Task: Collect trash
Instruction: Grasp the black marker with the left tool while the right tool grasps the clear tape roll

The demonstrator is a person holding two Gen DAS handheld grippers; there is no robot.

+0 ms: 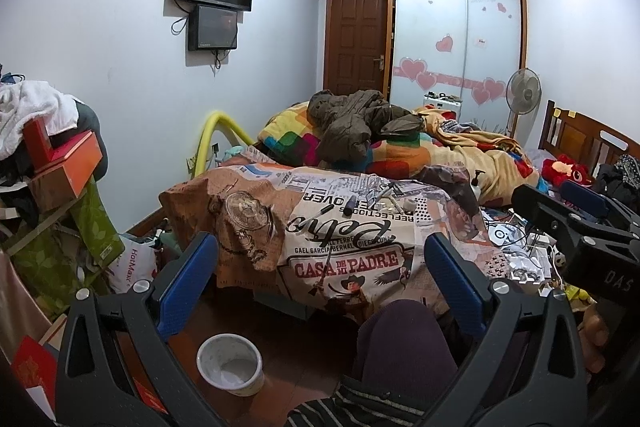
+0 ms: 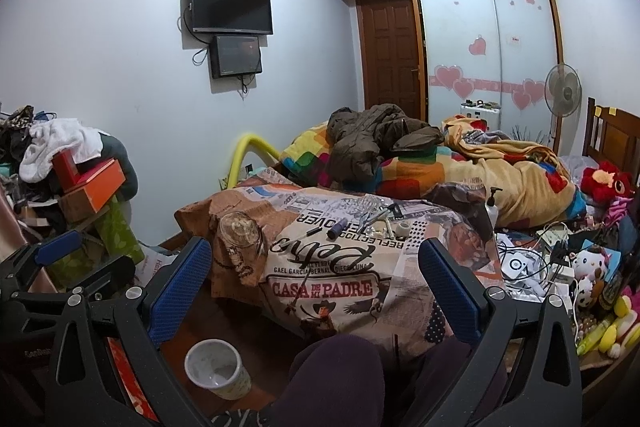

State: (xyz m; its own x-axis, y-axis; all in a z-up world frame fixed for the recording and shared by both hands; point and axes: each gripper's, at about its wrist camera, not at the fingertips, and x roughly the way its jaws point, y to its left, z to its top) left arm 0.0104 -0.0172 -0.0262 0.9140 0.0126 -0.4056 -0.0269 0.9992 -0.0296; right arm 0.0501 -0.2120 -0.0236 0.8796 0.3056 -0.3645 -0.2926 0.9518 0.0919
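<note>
A white plastic bin (image 1: 230, 363) (image 2: 216, 367) stands on the wooden floor, below and left of both grippers. On the printed cloth (image 1: 340, 251) (image 2: 320, 279) lie small bits: a pen (image 1: 324, 209) (image 2: 312, 231), a dark cylinder (image 1: 350, 205) (image 2: 336, 227), a tape roll (image 1: 410, 205) (image 2: 402, 229) and scraps (image 1: 384, 193) (image 2: 376, 217). My left gripper (image 1: 320, 283) (image 2: 80, 259) is open, holds nothing and hangs short of the cloth. My right gripper (image 2: 314, 289) (image 1: 560, 201) is likewise open and empty.
A person's knee in dark trousers (image 1: 400, 339) (image 2: 332, 375) sits between the fingers. A pile of boxes and clothes (image 1: 60, 163) (image 2: 88, 187) crowds the left. Blankets and a jacket (image 1: 352, 123) cover the bed. Cables and toys (image 2: 560, 267) clutter the right.
</note>
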